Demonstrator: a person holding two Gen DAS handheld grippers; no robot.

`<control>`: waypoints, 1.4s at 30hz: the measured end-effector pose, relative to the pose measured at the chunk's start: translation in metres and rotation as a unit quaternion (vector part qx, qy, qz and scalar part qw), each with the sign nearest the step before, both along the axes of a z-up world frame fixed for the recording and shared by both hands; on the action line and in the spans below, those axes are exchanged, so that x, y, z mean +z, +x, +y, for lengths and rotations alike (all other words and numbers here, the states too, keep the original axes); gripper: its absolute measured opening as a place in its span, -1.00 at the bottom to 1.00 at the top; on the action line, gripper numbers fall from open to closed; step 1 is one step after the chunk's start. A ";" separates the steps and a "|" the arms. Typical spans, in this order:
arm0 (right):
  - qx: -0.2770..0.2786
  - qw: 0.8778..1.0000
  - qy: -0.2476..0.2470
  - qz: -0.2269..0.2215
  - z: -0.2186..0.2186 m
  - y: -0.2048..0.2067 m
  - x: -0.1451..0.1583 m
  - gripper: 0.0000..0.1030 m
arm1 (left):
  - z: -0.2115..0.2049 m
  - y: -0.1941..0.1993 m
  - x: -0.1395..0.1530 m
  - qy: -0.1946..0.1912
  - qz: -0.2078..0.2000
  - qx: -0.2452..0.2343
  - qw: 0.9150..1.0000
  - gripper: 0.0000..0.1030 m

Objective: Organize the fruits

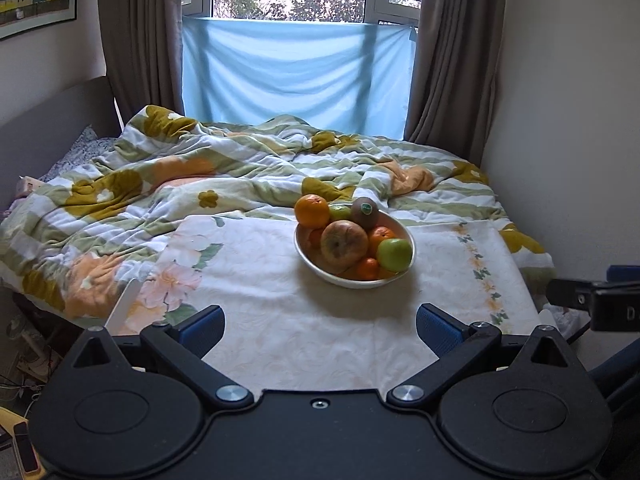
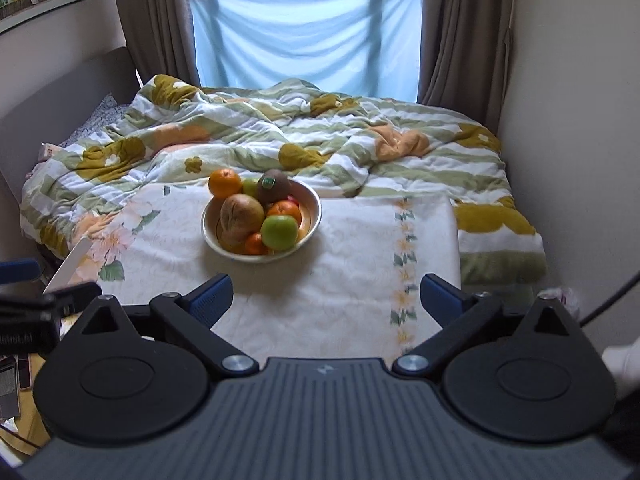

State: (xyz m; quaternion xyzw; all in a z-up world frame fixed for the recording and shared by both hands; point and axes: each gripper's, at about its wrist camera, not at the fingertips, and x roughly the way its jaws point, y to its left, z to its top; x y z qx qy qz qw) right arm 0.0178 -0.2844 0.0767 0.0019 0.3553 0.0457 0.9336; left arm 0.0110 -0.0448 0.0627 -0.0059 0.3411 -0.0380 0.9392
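Left gripper agape — bowl beyond

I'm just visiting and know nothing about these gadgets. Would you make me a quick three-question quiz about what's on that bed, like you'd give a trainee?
1. True or false: the left gripper and the right gripper are both open and hold nothing.
2. Which fruit in the white bowl sits nearest the cameras? A) green apple B) kiwi with a sticker C) big orange
3. Fill in: the bowl stands on a pale cloth printed with ____.

Key
1. True: the jaws of both stand wide apart, short of the bowl.
2. A
3. flowers
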 end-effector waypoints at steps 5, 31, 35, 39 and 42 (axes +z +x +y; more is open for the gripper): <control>-0.023 1.000 0.000 0.005 0.014 -0.023 -0.013 1.00 | 0.013 -0.009 -0.006 -0.003 0.002 -0.015 1.000 1.00; -0.071 0.997 0.003 0.013 0.022 -0.046 -0.024 1.00 | 0.021 -0.016 -0.008 0.004 -0.015 -0.046 0.999 1.00; -0.071 0.997 0.003 0.013 0.022 -0.046 -0.023 1.00 | 0.021 -0.016 -0.008 0.004 -0.015 -0.046 0.999 1.00; -0.072 0.997 0.003 0.014 0.023 -0.046 -0.023 1.00 | 0.021 -0.015 -0.007 0.004 -0.015 -0.047 0.999 1.00; -0.071 0.997 0.003 0.014 0.023 -0.045 -0.023 1.00 | 0.021 -0.013 -0.007 0.008 -0.016 -0.046 0.999 1.00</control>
